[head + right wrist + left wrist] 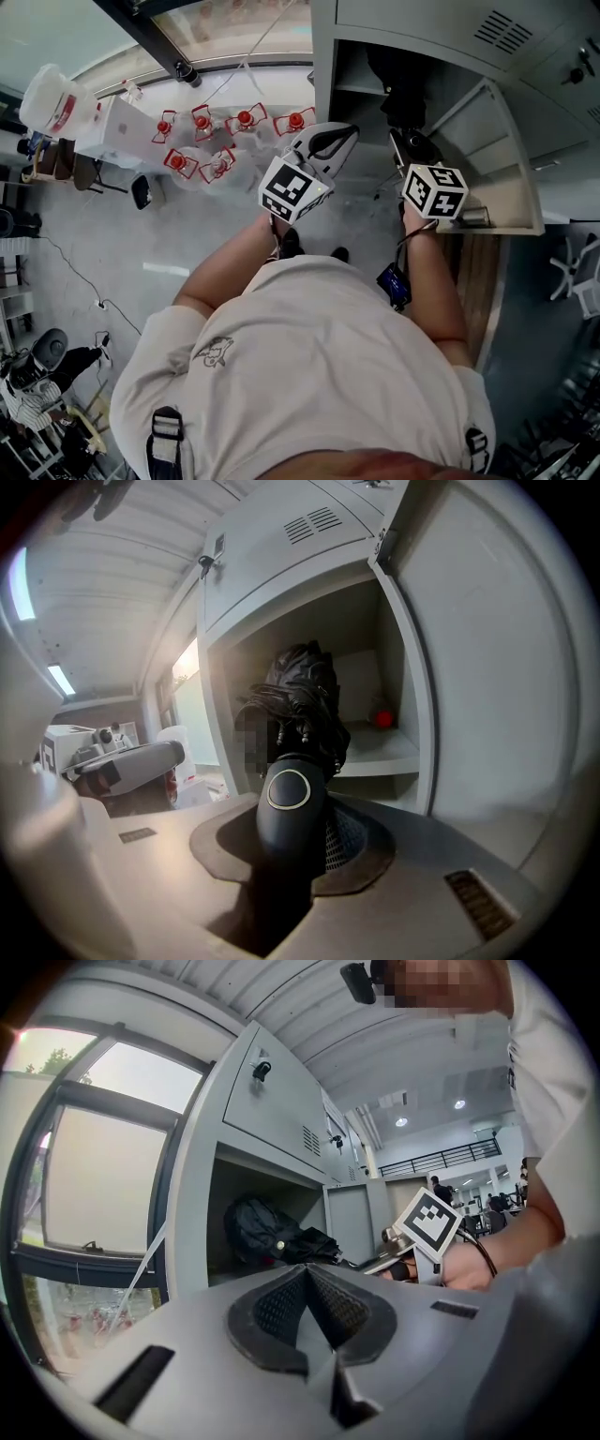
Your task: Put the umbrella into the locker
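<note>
A black folded umbrella (298, 700) points canopy-first into the open grey locker (403, 667), its bundled fabric inside the compartment above a white shelf (380, 757). My right gripper (298, 822) is shut on the umbrella's black handle (289, 799), which has a round ringed button. In the head view the right gripper (413, 148) reaches into the locker opening, the umbrella (403, 98) dark ahead of it. My left gripper (307, 1277) is shut with nothing between its pads, hanging just left of the locker (192, 1194). From there the umbrella (277, 1234) shows in the compartment.
The locker door (502, 164) stands swung open to the right. A small red thing (382, 719) lies on the shelf at the back. Closed vented lockers (314, 522) sit above. Several red-capped bottles (225, 141) and a white box (117, 131) stand on the floor at the left.
</note>
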Demonstrator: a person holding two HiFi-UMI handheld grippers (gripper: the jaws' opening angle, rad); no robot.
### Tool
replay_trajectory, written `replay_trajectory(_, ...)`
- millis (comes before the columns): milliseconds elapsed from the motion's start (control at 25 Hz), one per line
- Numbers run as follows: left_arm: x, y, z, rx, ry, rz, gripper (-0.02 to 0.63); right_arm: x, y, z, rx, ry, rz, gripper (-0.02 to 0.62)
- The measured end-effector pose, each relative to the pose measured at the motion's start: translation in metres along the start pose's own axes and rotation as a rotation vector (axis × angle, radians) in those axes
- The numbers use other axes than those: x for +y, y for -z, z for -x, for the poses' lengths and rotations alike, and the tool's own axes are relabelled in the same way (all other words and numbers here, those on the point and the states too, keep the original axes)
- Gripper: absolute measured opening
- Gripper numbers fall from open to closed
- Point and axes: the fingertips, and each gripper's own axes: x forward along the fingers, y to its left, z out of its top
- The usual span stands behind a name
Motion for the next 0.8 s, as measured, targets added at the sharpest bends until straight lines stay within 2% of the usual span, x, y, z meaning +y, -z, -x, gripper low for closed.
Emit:
replay_trajectory(240, 0.011, -0.012, -0.012, -0.02, 0.024, -0.028, 0.012, -0.004, -0.024, -0.024, 0.008, 0.005, 0.028, 0.143)
replay_trajectory(800, 0.033, -0.018, -0.022, -0.031, 0.02, -0.048, 0.012, -0.028, -0.08, -0.084, 0.02, 0.024, 0.066, 0.144)
